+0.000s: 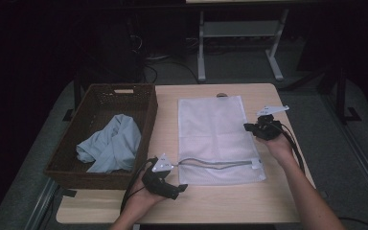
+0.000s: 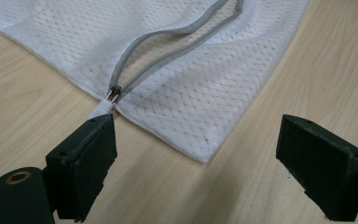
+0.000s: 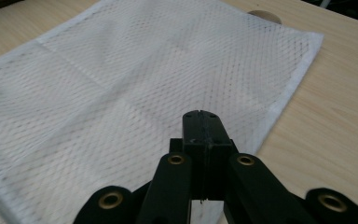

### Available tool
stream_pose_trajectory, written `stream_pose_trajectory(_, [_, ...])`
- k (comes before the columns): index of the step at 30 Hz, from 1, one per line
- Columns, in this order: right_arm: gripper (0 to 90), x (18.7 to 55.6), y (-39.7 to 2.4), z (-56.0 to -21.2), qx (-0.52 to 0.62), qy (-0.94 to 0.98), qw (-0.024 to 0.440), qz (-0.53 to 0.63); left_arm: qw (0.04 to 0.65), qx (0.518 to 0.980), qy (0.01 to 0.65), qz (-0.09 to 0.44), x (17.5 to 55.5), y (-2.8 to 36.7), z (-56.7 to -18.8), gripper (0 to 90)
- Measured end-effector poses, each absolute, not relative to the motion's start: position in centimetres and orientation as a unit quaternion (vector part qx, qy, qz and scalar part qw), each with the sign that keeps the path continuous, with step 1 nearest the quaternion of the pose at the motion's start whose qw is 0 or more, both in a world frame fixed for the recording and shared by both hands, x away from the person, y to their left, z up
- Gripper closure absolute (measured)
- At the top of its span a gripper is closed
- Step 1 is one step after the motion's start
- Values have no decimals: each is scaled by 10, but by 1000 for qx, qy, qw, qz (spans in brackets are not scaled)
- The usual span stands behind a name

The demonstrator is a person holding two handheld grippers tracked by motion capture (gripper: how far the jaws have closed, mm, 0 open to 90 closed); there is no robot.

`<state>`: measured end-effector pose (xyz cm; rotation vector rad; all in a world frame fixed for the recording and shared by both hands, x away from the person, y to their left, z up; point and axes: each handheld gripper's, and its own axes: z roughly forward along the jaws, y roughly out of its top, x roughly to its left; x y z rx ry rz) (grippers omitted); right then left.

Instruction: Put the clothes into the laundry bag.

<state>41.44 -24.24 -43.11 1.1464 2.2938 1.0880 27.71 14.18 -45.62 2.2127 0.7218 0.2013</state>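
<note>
As seen from the high view, the white mesh laundry bag point(image 1: 214, 134) lies flat on the desk point(image 1: 268, 201), its long axis running away from me and its grey zipper point(image 1: 218, 164) running crosswise along the near edge, partly opened. My left gripper point(image 1: 184, 188) sits just off the bag's near left corner, nearer to the zipper's end than my right gripper point(image 1: 246, 126), which rests at the bag's right edge, farther up. A brown wicker basket point(image 1: 146, 129) with a light blue cloth point(image 1: 111, 143) in it stands to the left of the bag. From the left gripper view, my jaws stand wide apart with nothing between them; the zipper pull point(image 2: 113, 94) and its small white tab lie just ahead of the left-hand jaw, and the zipper runs away from it, up and to the right. From the right gripper view, my jaws are pressed together over the bag's mesh point(image 3: 121, 93), and I cannot tell whether any of the cloth is pinched between them. I judge that the coming move depends on the left jaws closing on the tab.
</note>
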Motion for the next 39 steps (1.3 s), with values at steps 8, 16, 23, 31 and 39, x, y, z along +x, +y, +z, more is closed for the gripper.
stream_pose_trajectory(8, [892,431,-242,-451,419,814,179,361,391,872,285,73,278,142,-458,120])
stream_pose_trajectory(16, [893,438,-242,-467,429,821,181,332,389,874,283,73,278,142,-458,122])
stream_pose_trajectory(23, [893,439,-245,-471,433,823,180,321,390,873,283,73,278,142,-458,121])
stream_pose_trajectory(31, [893,436,-254,-469,438,825,183,307,390,873,283,73,278,142,-458,122])
stream_pose_trajectory(39, [893,431,-271,-468,450,822,190,294,390,873,283,72,278,142,-458,121])
